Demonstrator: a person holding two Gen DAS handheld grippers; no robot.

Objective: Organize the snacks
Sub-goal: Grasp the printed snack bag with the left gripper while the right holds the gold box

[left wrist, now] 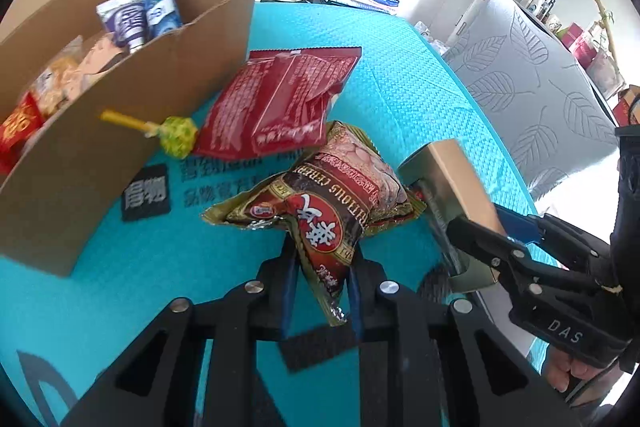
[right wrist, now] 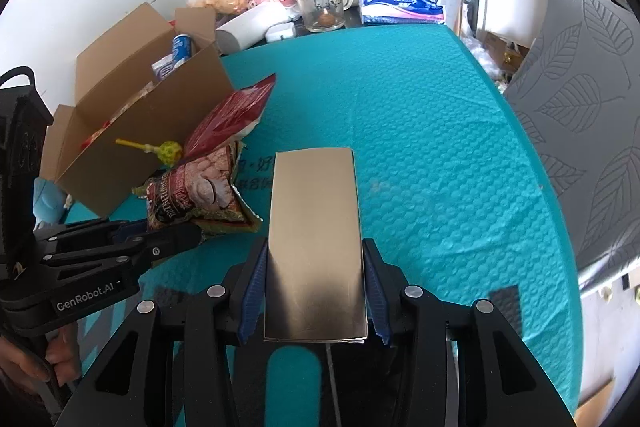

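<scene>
A crinkly brown cereal packet (left wrist: 320,203) lies on the teal dimpled counter (left wrist: 400,75), its corner pinched by the left gripper (left wrist: 322,291) fingers. The right gripper (right wrist: 314,299) fingers clamp a smooth gold box (right wrist: 316,247). Nearby, a cardboard box (left wrist: 100,147) holds several snack packets, with a glossy red pouch (left wrist: 276,103) beside it.

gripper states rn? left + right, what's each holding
Left gripper: shut on the brown snack bag.
Right gripper: shut on the gold box.
</scene>
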